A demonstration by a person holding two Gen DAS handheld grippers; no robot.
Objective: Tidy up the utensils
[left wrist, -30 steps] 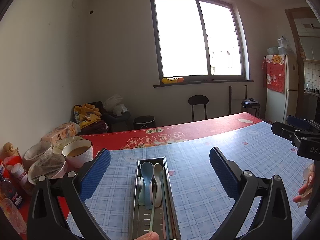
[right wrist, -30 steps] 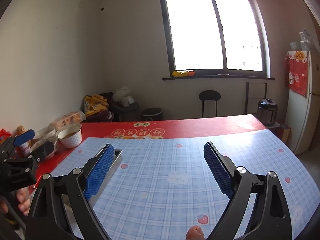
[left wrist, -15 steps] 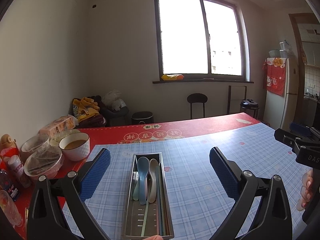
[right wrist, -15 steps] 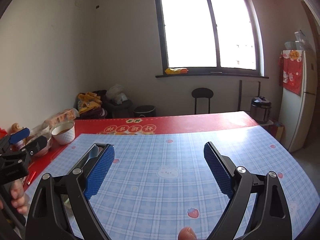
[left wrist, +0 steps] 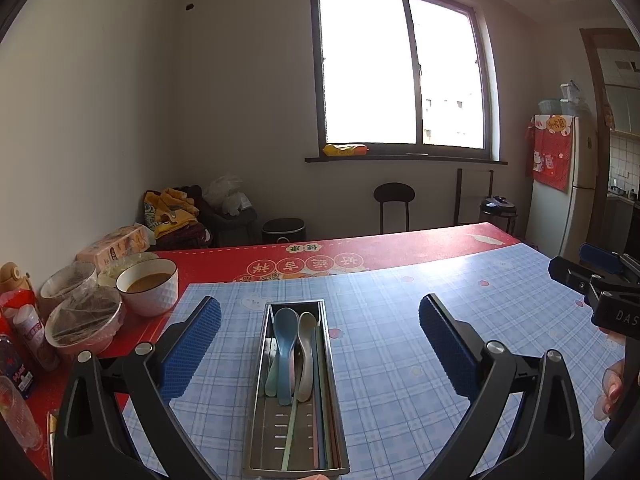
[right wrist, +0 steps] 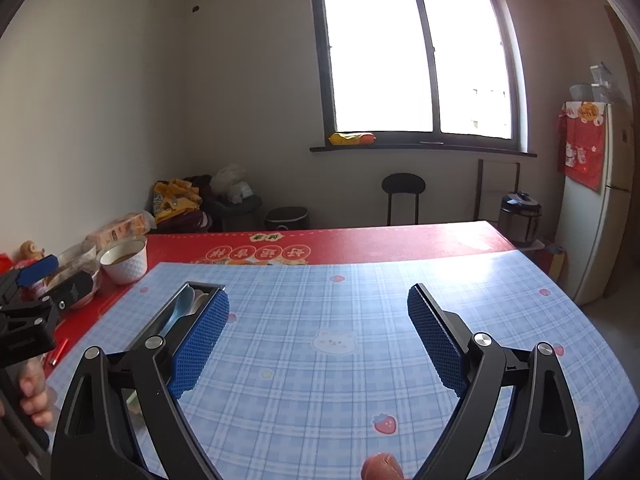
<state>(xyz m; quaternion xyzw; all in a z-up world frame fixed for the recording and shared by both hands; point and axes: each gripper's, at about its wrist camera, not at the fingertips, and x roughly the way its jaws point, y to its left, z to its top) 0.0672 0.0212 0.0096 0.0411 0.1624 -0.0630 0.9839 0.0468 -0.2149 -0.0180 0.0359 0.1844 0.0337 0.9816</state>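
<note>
A long steel utensil tray (left wrist: 336, 412) lies on the blue checked tablecloth, straight ahead in the left wrist view. It holds a blue spoon (left wrist: 286, 344), a beige spoon (left wrist: 307, 344) and coloured chopsticks (left wrist: 320, 400). My left gripper (left wrist: 320, 344) is open and empty, its jaws spread either side of the tray, held back from it. My right gripper (right wrist: 318, 332) is open and empty over bare cloth; the tray (right wrist: 160, 320) shows behind its left finger. The left gripper also shows in the right wrist view (right wrist: 36, 300) at far left.
A white bowl of brown liquid (left wrist: 148, 286), covered bowls (left wrist: 82, 320), bottles and a tissue pack (left wrist: 116, 244) crowd the table's left edge on the red cloth (left wrist: 400, 248). A stool (left wrist: 394, 204), cooker (left wrist: 498, 210) and fridge (left wrist: 568, 184) stand beyond the table.
Both grippers have drawn back and risen slightly, so the whole tray now shows. Both stay open and empty. The tray and utensils have not moved.
</note>
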